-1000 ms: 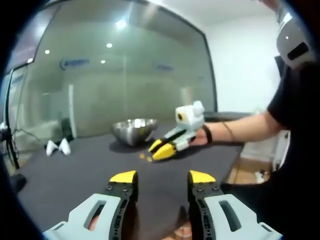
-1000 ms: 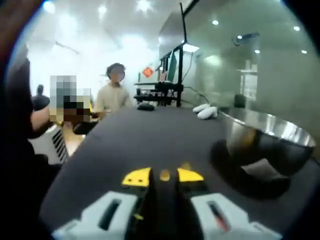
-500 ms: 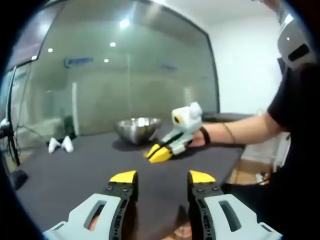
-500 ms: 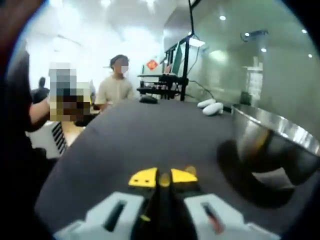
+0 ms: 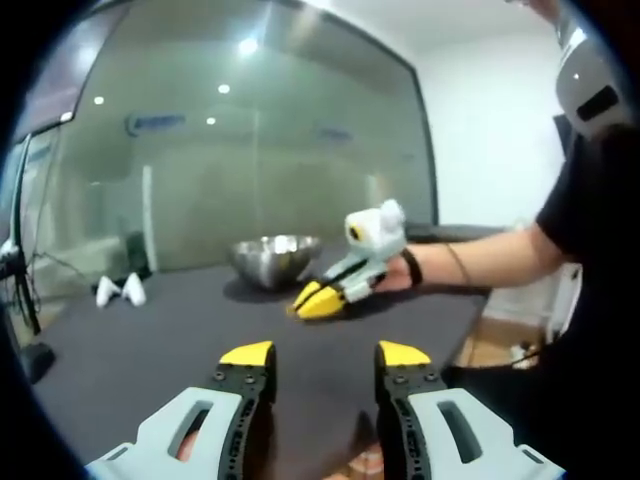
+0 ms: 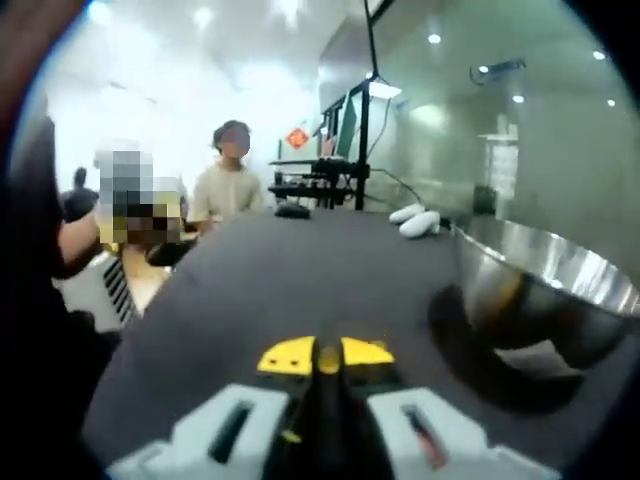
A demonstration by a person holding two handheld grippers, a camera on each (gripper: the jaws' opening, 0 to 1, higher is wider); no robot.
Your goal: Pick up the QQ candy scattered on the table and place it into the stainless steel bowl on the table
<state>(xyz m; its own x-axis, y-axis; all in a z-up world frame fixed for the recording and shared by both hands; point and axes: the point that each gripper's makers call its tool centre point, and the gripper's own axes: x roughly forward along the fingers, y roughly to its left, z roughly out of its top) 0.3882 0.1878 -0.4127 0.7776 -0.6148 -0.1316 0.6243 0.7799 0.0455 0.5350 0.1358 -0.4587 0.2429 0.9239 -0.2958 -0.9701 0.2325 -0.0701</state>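
Note:
In the right gripper view my right gripper (image 6: 326, 356) is shut on a small orange QQ candy (image 6: 327, 358) pinched between its yellow tips, low over the dark table (image 6: 270, 280). The stainless steel bowl (image 6: 545, 290) stands close by on the right. In the left gripper view the same bowl (image 5: 272, 258) sits at the table's middle, with the right gripper (image 5: 315, 300) just in front of it, tips down near the tabletop. My left gripper (image 5: 325, 355) hangs open near the table's front edge, with nothing between its jaws.
Two white objects (image 5: 118, 291) lie at the far side of the table (image 6: 415, 220). A glass wall runs behind the table. A person (image 6: 230, 180) stands beyond the table's end, near a stand with equipment. The holder's arm (image 5: 480, 260) reaches in from the right.
The right gripper has shifted slightly beside the bowl, still shut on the candy. Loose candies seen by its tips a second ago are hidden now. The left gripper has stayed put.

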